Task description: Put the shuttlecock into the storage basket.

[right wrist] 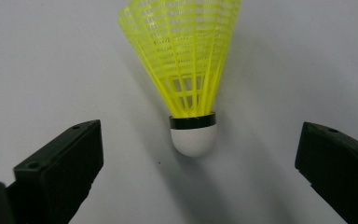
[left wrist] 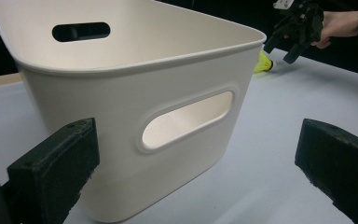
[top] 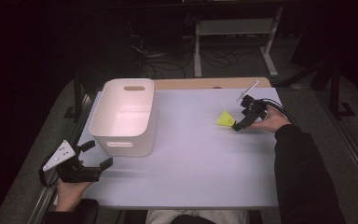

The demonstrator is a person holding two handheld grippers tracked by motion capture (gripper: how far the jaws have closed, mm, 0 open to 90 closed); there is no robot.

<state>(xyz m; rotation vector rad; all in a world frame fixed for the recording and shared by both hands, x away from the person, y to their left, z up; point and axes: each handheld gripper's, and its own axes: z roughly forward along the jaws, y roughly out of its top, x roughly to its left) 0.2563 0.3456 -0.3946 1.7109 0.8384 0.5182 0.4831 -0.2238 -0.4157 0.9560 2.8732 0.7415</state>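
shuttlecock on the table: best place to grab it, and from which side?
Grab the shuttlecock at its white cork nose and black band, coming from the nose end. It lies on its side on the table, nose pointing at the right claw, whose open jaws already stand either side of it. The nose looks solid and rounded; the yellow mesh skirt flares wide and would probably crush or slip.

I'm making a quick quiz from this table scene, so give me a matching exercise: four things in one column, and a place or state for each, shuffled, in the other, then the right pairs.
Things:
1. shuttlecock
2. bin
3. left gripper
4. right gripper

Places or states:
A. white, standing on the table's left part
B. open, near the table's front left corner
C. yellow skirt, lying on the table
D. open, right at the shuttlecock's white tip

Pairs: 1-C, 2-A, 3-B, 4-D
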